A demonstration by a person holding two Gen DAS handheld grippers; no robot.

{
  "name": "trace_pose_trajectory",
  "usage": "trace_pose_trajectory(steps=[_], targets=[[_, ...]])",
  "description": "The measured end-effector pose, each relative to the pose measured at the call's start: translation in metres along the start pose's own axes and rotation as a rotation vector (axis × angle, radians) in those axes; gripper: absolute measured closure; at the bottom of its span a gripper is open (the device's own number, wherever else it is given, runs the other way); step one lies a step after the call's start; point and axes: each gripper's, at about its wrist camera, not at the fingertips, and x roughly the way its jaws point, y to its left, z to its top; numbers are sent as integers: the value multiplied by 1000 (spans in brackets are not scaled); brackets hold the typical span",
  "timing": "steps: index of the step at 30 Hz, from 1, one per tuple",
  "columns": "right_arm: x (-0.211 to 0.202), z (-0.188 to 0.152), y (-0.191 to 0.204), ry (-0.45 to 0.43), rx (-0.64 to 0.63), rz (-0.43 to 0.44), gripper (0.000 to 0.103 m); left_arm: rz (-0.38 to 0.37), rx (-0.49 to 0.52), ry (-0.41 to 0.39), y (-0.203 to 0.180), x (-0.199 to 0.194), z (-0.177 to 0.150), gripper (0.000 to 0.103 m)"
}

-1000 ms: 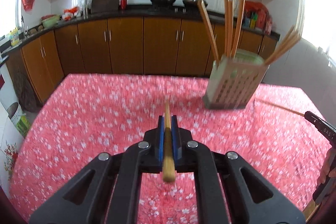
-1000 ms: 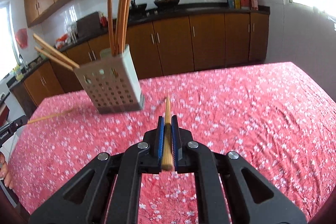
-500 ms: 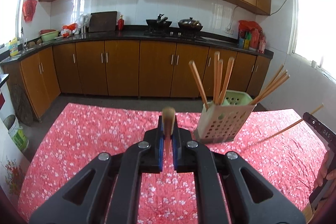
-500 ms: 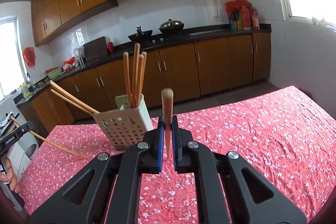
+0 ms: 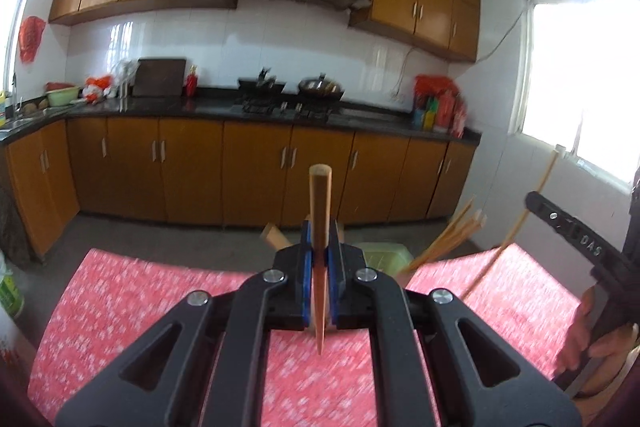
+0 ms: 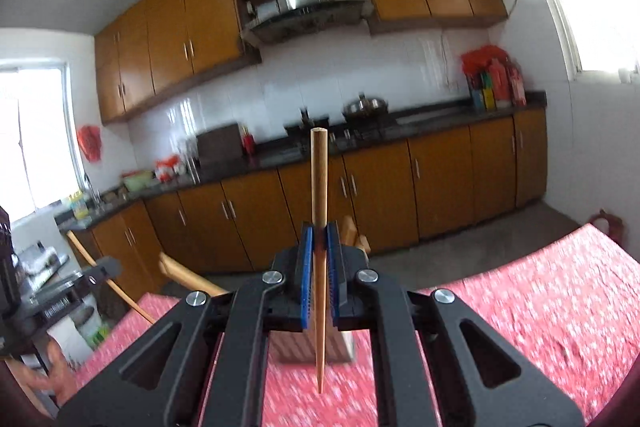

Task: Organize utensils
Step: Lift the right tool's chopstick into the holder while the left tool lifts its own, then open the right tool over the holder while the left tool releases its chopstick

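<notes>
**Both claws hold a chopstick upright**

Above the red floral tablecloth (image 5: 132, 291), the left gripper (image 5: 319, 263) clamps a tapered wooden chopstick (image 5: 319, 223) between its blue pads, thick end up. The right gripper (image 6: 319, 267) likewise pinches a second slender wooden chopstick (image 6: 319, 195), point down. Just behind each claw sits the pale perforated plastic utensil holder (image 5: 386, 255), mostly hidden, with more wooden chopsticks (image 5: 456, 231) leaning out of it.
</notes>
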Motion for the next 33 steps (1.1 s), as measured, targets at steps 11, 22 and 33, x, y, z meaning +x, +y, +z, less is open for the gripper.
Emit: trace_pose_trajectory(steps=[11, 22, 33], targets=[[44, 17, 5, -169, 8, -47, 95, 26, -41, -178, -30, 39, 53, 95], [71, -10, -6, -55, 10, -45, 68, 33, -41, -68, -23, 88, 19, 93], [5, 3, -17, -82, -20, -74, 13, 111, -45, -122, 4, 18, 18, 45]])
